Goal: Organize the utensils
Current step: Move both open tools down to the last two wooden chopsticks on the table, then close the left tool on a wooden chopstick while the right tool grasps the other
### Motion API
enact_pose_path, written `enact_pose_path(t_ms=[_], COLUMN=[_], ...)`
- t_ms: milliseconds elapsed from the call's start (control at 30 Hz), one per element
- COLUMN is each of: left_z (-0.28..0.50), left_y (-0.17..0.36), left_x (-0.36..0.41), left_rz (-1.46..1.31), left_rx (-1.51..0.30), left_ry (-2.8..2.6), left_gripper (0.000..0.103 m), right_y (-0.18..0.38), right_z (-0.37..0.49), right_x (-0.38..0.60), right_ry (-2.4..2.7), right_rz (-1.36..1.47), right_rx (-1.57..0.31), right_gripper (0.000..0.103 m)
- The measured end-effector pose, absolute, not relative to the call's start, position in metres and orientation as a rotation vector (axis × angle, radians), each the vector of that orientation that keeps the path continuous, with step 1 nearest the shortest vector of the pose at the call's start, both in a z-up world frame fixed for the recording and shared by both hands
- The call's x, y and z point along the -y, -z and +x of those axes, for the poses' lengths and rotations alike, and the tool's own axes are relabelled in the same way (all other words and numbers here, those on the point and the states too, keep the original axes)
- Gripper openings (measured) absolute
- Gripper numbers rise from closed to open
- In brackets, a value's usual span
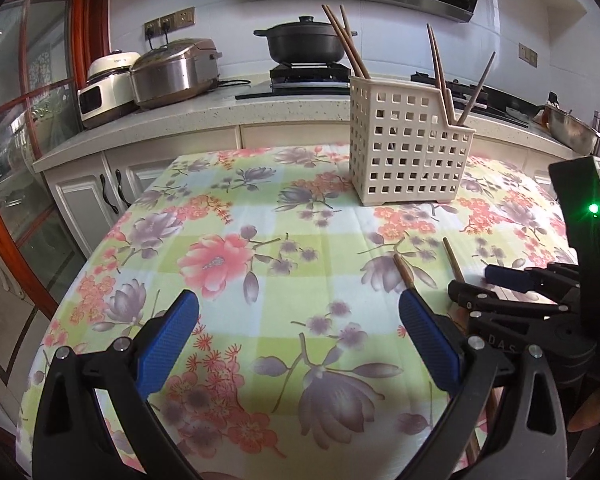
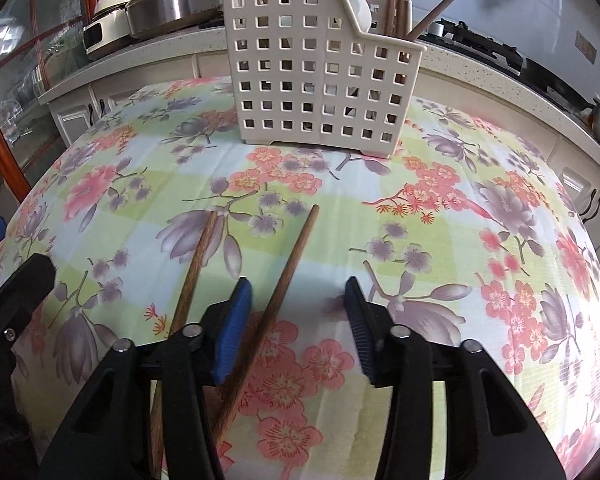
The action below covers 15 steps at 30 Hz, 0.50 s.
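Two loose chopsticks lie on the flowered table near its front edge, side by side and fanning apart toward the caddy (image 2: 320, 68), which stands by the far edge with more chopsticks upright inside. The right gripper (image 2: 298, 328) hangs low over the right chopstick (image 2: 288, 276), jaws partly open; the stick runs between the pads, nearer the left pad, not pinched. The left chopstick (image 2: 194, 276) lies just outside. The left gripper (image 1: 298, 344) gapes wide over bare cloth, holding nothing.
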<state>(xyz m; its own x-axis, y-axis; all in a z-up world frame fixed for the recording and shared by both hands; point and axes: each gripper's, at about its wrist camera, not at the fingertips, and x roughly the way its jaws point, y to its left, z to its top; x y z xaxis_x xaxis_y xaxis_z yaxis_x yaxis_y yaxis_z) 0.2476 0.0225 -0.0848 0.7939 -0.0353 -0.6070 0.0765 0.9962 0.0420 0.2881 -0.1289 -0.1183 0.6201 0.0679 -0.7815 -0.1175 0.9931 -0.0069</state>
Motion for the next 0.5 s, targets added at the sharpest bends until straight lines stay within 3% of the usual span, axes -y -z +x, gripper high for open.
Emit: enact_pose_path(t_ms=[33, 67, 300, 500], left_z=[0.249, 0.251, 0.263, 0.279], left_y=[0.085, 0.086, 0.091, 0.101], left_x=[-0.023, -0.023, -0.012, 0.018], left_rz=[0.063, 0.058, 0.046, 0.067], left_rx=[-0.656, -0.663, -0.723, -0.797], left_ry=[0.063, 0.068, 0.139, 0.232], left_gripper=[0.097, 0.097, 0.093, 0.070], right_y=[0.118, 0.118, 0.116, 0.114], right_z=[0.287, 0.285, 0.276, 0.266], right_x=[0.128, 0.128, 0.151, 0.181], right_ry=[-0.108, -0.112, -0.106, -0.064], right_rz=[-0.062, -0.059, 0.029, 0.084], right_rx=[-0.896, -0.896, -0.884, -0.867], right_gripper=[0.015, 0.012, 0.007, 0.007])
